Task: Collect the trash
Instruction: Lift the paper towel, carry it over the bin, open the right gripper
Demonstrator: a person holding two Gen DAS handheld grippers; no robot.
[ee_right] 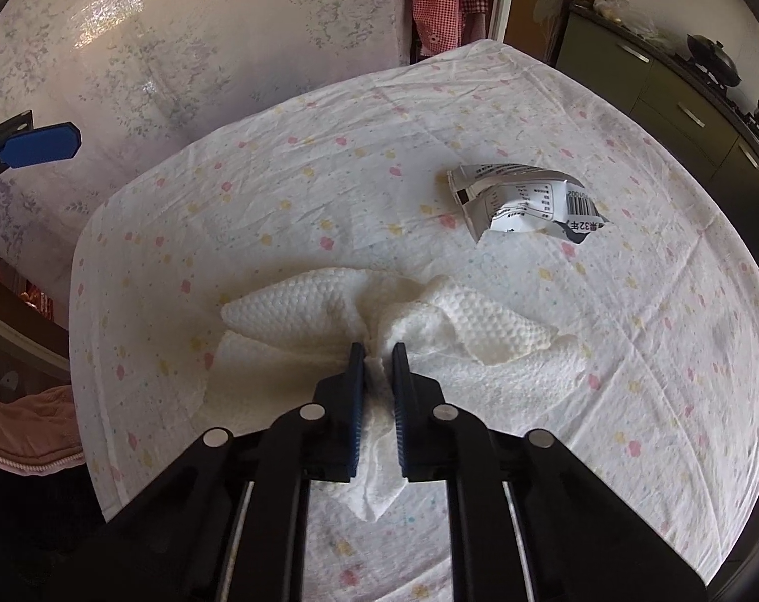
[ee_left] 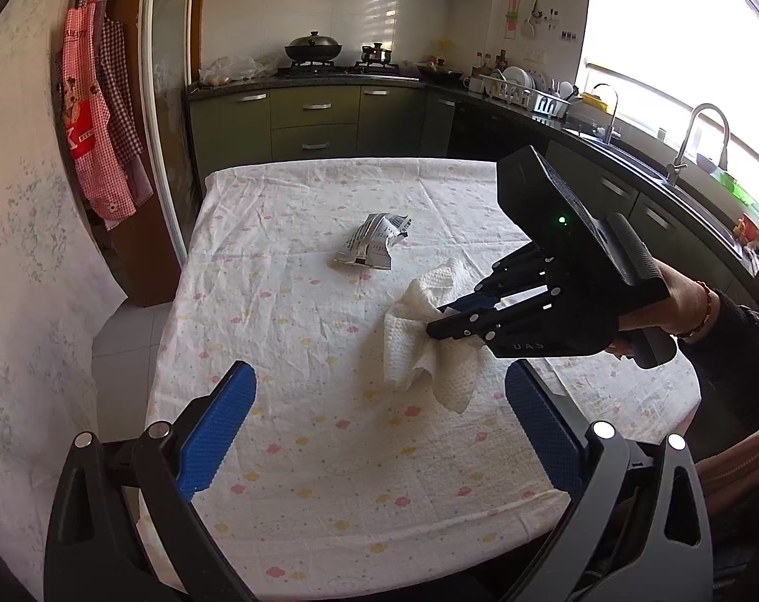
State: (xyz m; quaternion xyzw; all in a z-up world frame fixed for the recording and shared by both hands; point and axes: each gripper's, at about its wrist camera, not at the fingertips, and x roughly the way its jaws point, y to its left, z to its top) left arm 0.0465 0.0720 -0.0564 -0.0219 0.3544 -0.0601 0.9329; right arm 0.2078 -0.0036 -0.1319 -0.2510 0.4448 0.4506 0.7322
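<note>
A crumpled white paper towel (ee_left: 424, 346) (ee_right: 429, 321) lies on the table's flowered cloth (ee_left: 304, 426). My right gripper (ee_right: 378, 351) (ee_left: 437, 321) is shut on the towel, whose middle is bunched between the two pads. A crumpled silver snack wrapper (ee_left: 374, 243) (ee_right: 525, 200) with a barcode lies farther back on the cloth, apart from the towel. My left gripper (ee_left: 379, 386) hangs over the near part of the table with its blue pads (ee_left: 219, 431) wide apart and nothing between them.
A wall (ee_left: 23, 251) runs along the table's left side, with aprons (ee_left: 98, 115) hanging by a doorway. Kitchen cabinets (ee_left: 319, 120), a stove with a wok (ee_left: 313, 47), a dish rack (ee_left: 525, 90) and a sink tap (ee_left: 701, 140) stand behind and to the right.
</note>
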